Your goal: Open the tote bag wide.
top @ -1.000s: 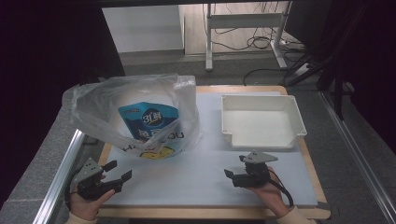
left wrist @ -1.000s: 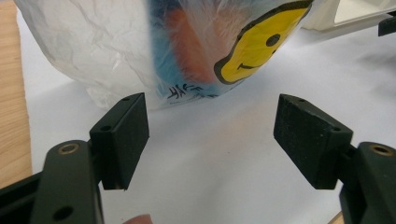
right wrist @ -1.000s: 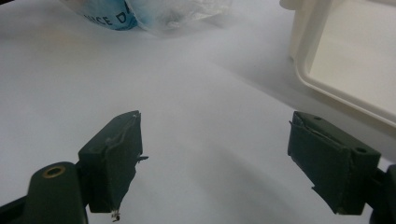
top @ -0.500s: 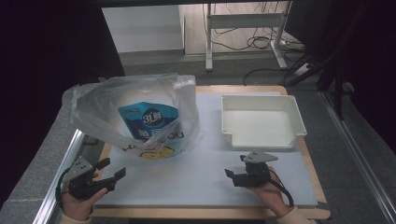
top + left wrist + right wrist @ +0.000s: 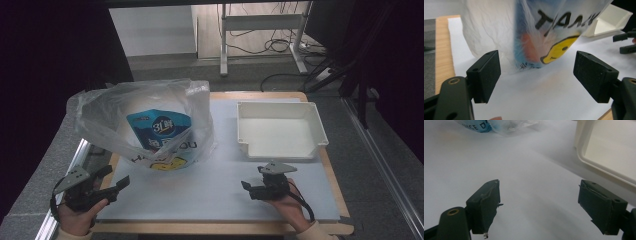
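**Bag stands full, tray still empty as work waits to begin**

At the table's near-left corner, the left tongs (image 5: 111, 187) hang just off the white mat, their jaws having just been opening and now spread wide with nothing between them; they point toward the plastic bag (image 5: 150, 125). The bag stands upright on the mat's left half, just ahead of them, with a blue snack pouch (image 5: 159, 131) still inside it. To the right, the white tray (image 5: 280, 131) sits empty at the far-right side, well apart from the bag. Near it, the right tongs (image 5: 248, 189) rest low over the mat, likewise gaping and empty. By the look of it, nothing has yet been unpacked.
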Available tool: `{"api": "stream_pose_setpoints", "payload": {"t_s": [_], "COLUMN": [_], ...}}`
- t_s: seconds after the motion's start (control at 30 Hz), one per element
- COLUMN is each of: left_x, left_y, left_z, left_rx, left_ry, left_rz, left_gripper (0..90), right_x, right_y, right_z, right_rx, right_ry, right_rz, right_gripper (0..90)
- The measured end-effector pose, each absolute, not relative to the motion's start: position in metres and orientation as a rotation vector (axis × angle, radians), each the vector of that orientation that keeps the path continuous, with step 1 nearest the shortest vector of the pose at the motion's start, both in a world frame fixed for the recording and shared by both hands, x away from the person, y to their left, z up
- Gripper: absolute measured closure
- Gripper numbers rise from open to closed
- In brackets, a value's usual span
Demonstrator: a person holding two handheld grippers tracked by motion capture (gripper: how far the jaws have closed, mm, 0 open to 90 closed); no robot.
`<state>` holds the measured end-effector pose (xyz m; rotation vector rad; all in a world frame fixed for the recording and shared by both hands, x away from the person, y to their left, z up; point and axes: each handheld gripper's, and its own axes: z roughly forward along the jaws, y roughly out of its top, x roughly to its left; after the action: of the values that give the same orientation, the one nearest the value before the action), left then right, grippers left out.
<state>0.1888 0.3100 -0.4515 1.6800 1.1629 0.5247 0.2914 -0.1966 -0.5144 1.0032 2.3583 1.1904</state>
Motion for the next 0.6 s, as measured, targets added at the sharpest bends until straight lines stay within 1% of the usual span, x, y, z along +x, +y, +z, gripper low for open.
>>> {"api": "stream_pose_setpoints", "payload": {"t_s": [0.27,0.37,0.6], "left_x": [0.181,0.182,0.186], "left_y": [0.32,0.323,0.32], "left_z": [-0.419,-0.406,-0.378], "left_rx": [1.635,1.628,1.623], "left_ry": [1.152,1.152,1.127], "left_rz": [0.566,0.561,0.594], "left_gripper": [19.9,18.8,18.8], "right_x": [0.293,0.293,0.294], "right_y": [-0.198,-0.197,-0.197], "right_z": [-0.516,-0.517,-0.518], "right_rx": [1.019,1.017,1.023], "right_ry": [2.357,2.357,2.353], "right_rz": [1.179,1.171,1.144], "right_gripper": [18.0,18.0,18.0]}}
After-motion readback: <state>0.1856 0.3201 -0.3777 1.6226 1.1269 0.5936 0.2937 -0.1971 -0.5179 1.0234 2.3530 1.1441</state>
